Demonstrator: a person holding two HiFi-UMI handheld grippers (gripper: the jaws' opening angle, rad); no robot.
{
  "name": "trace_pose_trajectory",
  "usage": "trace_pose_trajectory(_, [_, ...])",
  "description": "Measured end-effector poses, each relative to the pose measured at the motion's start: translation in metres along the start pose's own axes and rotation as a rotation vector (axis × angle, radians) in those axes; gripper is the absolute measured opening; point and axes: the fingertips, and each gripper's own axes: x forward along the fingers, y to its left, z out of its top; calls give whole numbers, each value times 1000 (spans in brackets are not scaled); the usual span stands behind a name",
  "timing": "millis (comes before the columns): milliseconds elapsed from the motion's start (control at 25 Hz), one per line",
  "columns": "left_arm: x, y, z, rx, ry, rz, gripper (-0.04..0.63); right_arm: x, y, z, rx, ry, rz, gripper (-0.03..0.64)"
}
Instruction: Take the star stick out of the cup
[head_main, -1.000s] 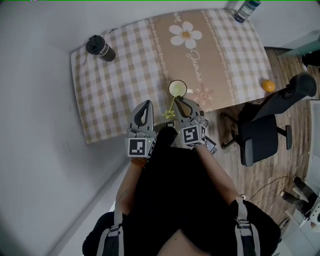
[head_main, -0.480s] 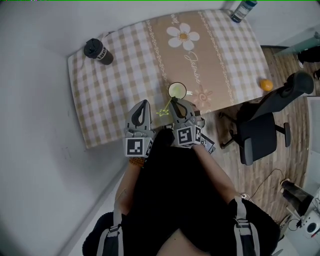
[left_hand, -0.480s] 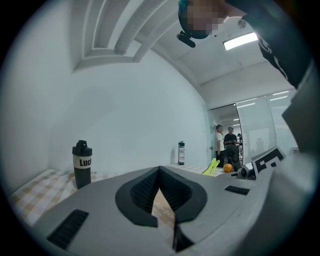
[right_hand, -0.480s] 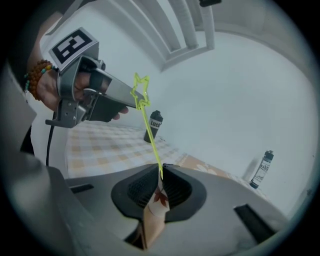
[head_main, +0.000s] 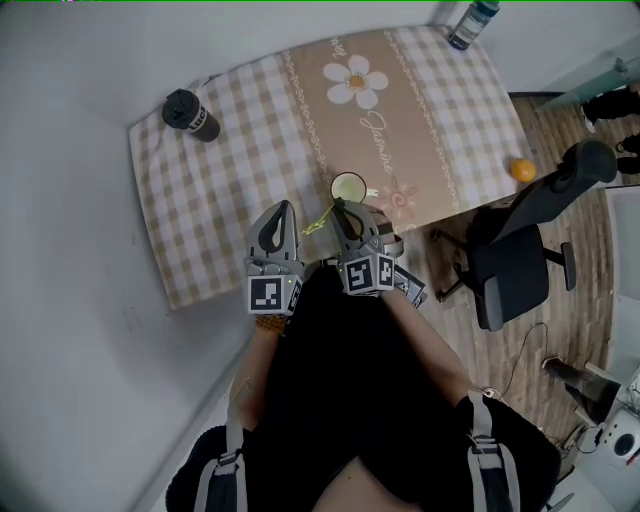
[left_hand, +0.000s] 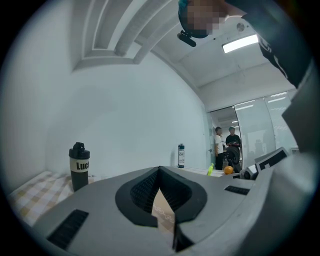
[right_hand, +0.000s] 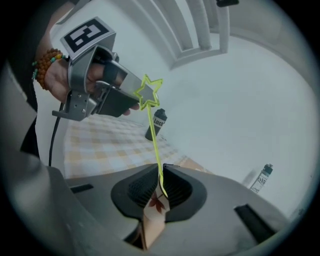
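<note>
A pale green cup (head_main: 349, 187) stands near the front edge of the checked table (head_main: 230, 160). The yellow star stick (head_main: 315, 222) is out of the cup, and my right gripper (head_main: 340, 206) is shut on its lower end just in front of the cup. In the right gripper view the stick (right_hand: 152, 135) rises from the shut right gripper (right_hand: 161, 172) to its star (right_hand: 149, 92). My left gripper (head_main: 283, 208) hovers left of the star with its jaws shut and nothing in them; it also shows as the left gripper (right_hand: 102, 95) behind the star.
A black bottle (head_main: 192, 115) stands at the table's far left, a clear bottle (head_main: 462, 25) at its far right corner. An orange (head_main: 521, 170) lies beyond the right edge by an office chair (head_main: 520, 260). Two people (left_hand: 225, 145) stand far off.
My right gripper has drawn the star stick back out of the cup, towards me. The star has swung left, closer to the left gripper. The left gripper has barely moved.
</note>
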Motion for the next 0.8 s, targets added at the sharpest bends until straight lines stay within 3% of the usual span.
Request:
trace_pose_trajectory(320, [4,3,5,-3,-19,6,3,-4,-13,12,53,-50,-4,23])
trace_pose_trajectory(800, [10,-17,22,26,-61,-27,3,-56,-81,66,392,-305,-83,23])
